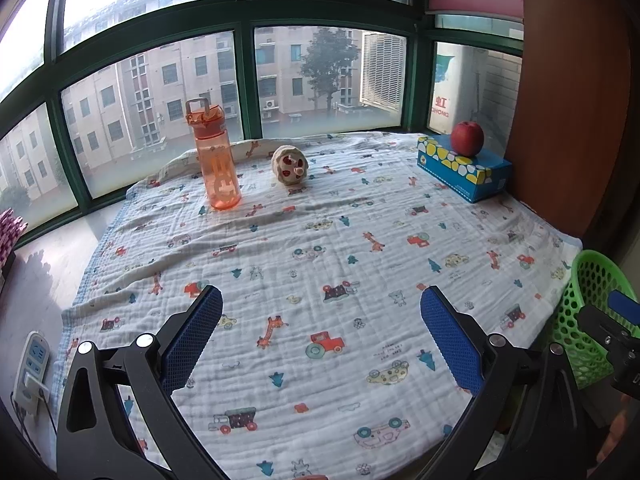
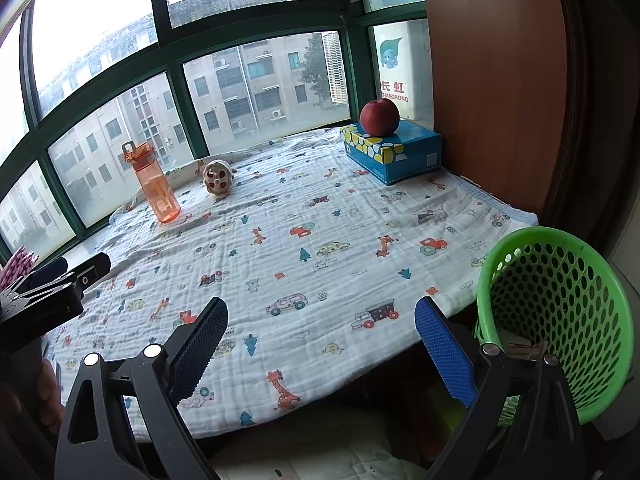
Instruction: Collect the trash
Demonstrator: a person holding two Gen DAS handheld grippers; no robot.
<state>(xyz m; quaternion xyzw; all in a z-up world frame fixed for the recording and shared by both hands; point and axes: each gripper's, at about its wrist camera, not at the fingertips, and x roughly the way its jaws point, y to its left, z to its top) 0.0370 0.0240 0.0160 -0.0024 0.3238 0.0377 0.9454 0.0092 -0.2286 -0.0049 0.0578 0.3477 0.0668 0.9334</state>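
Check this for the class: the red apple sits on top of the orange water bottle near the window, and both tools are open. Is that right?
Not quite. The red apple sits on the blue tissue box, not on the orange water bottle, as the right wrist view shows. Both tools, left and right, are open.

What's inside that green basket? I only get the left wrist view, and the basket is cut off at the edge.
Observer: The right wrist view looks into the basket. Something brownish lies low inside, too hidden to name.
Operator: Is the right tool holding anything?
Observer: No. The right tool is open, with only the blanket showing between its fingers.
Operator: What's below the blanket's near edge?
Observer: Pale printed fabric and something yellow, both partly hidden.
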